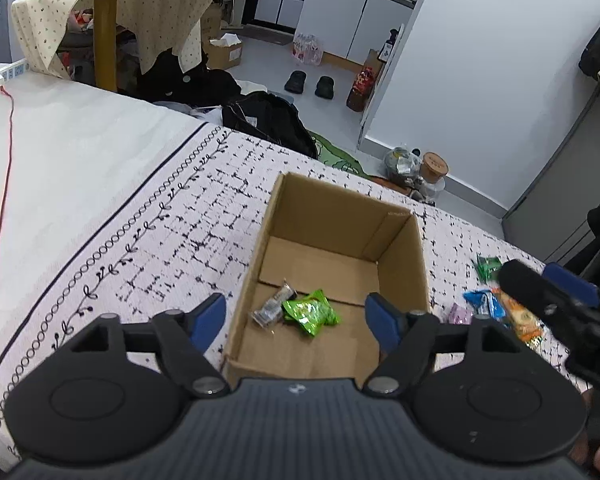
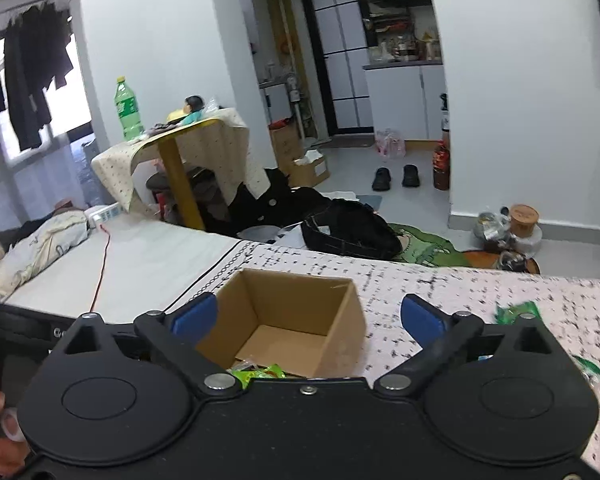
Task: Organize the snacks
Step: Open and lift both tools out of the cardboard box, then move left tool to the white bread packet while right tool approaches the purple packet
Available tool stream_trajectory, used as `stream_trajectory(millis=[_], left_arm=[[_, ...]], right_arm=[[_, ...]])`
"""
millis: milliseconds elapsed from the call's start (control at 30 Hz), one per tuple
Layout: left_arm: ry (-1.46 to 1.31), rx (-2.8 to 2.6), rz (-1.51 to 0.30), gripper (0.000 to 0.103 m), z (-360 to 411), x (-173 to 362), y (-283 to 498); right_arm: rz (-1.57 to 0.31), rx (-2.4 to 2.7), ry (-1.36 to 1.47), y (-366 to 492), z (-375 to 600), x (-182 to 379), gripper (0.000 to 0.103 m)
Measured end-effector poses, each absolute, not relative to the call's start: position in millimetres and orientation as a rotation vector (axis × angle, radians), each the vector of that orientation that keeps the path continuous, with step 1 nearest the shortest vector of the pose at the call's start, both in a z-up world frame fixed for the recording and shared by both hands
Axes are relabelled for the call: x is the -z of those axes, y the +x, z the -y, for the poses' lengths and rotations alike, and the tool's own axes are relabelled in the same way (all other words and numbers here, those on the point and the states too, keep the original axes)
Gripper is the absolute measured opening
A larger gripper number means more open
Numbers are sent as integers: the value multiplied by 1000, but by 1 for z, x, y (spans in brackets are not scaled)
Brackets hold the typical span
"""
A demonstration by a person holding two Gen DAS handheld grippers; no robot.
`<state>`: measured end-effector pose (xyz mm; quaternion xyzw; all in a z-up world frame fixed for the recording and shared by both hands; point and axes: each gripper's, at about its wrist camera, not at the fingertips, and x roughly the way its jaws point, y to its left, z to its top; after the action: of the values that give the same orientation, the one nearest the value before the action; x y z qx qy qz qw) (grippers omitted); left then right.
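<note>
An open cardboard box (image 1: 404, 256) stands on a patterned bedspread (image 1: 160, 232). Inside lie a green snack packet (image 1: 310, 312) and a small silver packet (image 1: 270, 306). My left gripper (image 1: 298, 320) is open and empty, hovering over the box's near end. Loose snacks lie right of the box: a blue packet (image 1: 484, 304), an orange packet (image 1: 520, 316), a green one (image 1: 487, 266) and a purple one (image 1: 458, 314). My right gripper (image 2: 308, 316) is open and empty above the box (image 2: 340, 320); a green packet (image 2: 516, 312) lies to its right. The right gripper also shows in the left wrist view (image 1: 552, 292).
The bed's far edge drops to a floor with a black bag (image 1: 272, 120), slippers (image 1: 310, 84) and jars (image 1: 416, 168). A draped side table (image 2: 188, 148) with a green bottle (image 2: 128, 108) stands behind. A red cable (image 1: 4, 184) runs over the plain sheet.
</note>
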<state>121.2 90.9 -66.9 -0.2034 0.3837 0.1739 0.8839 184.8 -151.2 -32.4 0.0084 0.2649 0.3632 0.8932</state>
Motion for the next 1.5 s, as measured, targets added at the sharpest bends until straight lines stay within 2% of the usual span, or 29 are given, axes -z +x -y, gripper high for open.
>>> stream_trajectory(millis=[267,767,1500], left_arm=[[-382,-317,-765,103,-62,64,121],[-269,-227,-745,103,-25,60,130],[-266,-125,-728,103,36,62,127]], right_arm=[[-566,-708,73,182,181,41,103],[-542,-658,98,172,229,45,103],[-601,-591,144,154,297,55,103]])
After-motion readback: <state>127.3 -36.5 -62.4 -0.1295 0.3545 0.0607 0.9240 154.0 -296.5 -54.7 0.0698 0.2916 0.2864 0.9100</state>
